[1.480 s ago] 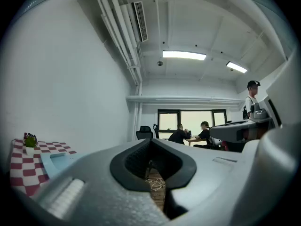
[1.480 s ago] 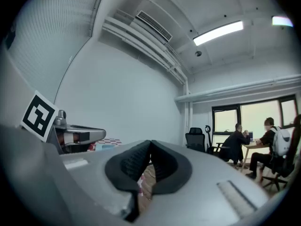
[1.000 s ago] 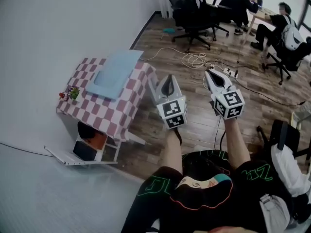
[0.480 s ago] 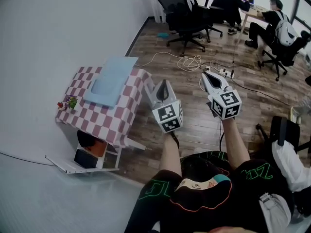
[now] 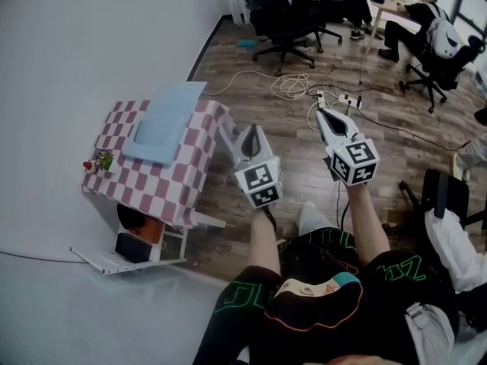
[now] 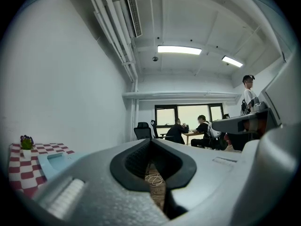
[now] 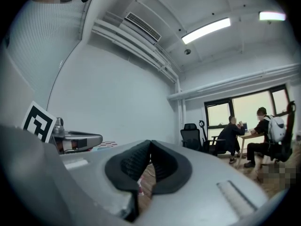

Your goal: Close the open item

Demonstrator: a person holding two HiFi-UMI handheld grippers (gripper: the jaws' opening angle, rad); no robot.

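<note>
Left gripper [image 5: 252, 131] and right gripper [image 5: 321, 114] each have their jaws pressed together with nothing between them. Both hang in the air over the wood floor [image 5: 304, 169], in front of the seated person and clear of the checkered table [image 5: 152, 181]. The open white item [image 5: 114, 258], perhaps a laptop, lies on the floor under the table's nearer end, beside the wall. A blue pad [image 5: 163, 120] lies on the table.

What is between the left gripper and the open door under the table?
Head view: the checkered cloth hangs between the left gripper and the door.
</note>
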